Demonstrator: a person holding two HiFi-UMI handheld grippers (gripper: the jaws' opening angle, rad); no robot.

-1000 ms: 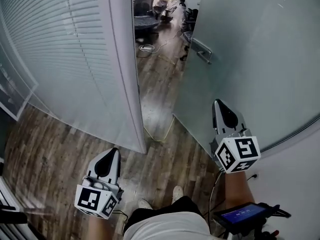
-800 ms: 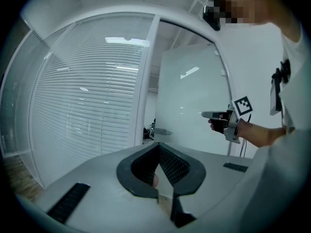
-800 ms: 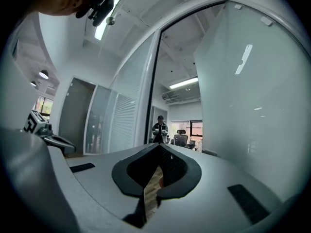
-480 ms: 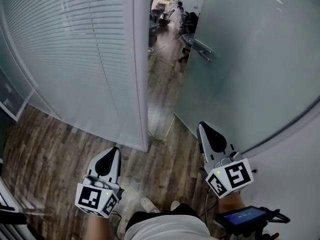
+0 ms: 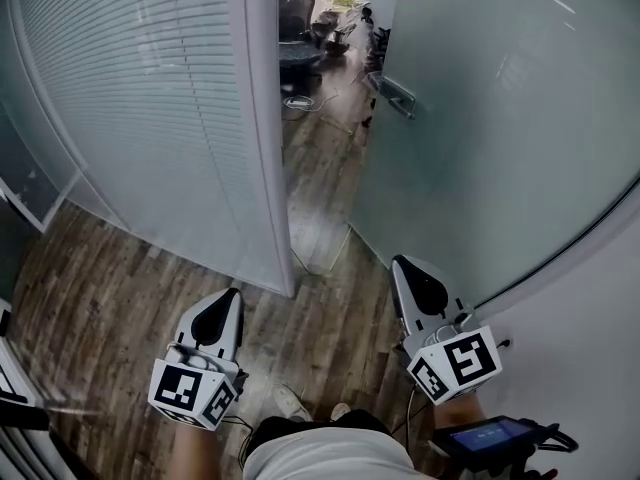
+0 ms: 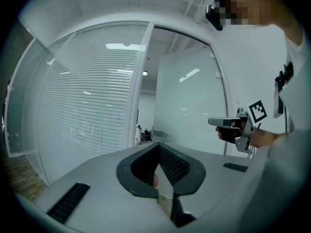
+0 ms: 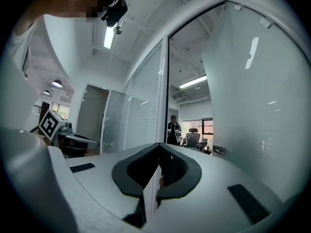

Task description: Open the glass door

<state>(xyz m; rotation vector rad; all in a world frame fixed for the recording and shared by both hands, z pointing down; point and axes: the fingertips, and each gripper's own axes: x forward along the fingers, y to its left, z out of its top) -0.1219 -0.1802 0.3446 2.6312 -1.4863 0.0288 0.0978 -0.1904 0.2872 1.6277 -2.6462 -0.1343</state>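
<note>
The frosted glass door (image 5: 500, 118) stands swung open into the room, its metal handle (image 5: 397, 95) far ahead of both grippers. My right gripper (image 5: 405, 266) is shut on nothing and hovers just off the door's lower edge, apart from the glass. To the left, my left gripper (image 5: 228, 300) is also shut and empty, below the white door frame post (image 5: 262, 118). The right gripper view has the door (image 7: 262, 106) at the right with its handle (image 7: 218, 150). In the left gripper view the door (image 6: 189, 101) is ahead and the right gripper (image 6: 227, 123) is beside it.
A glass wall with blinds (image 5: 130, 98) fills the left. Through the gap between post and door I see wood floor (image 5: 320, 168), office chairs (image 5: 300, 38) and cables. A person (image 7: 173, 129) stands inside the room. A small screen device (image 5: 485, 436) hangs by my right hip.
The right gripper has drawn back from the door glass toward my body and swung slightly left. The left gripper has stayed about where it was in the picture. The door remains open.
</note>
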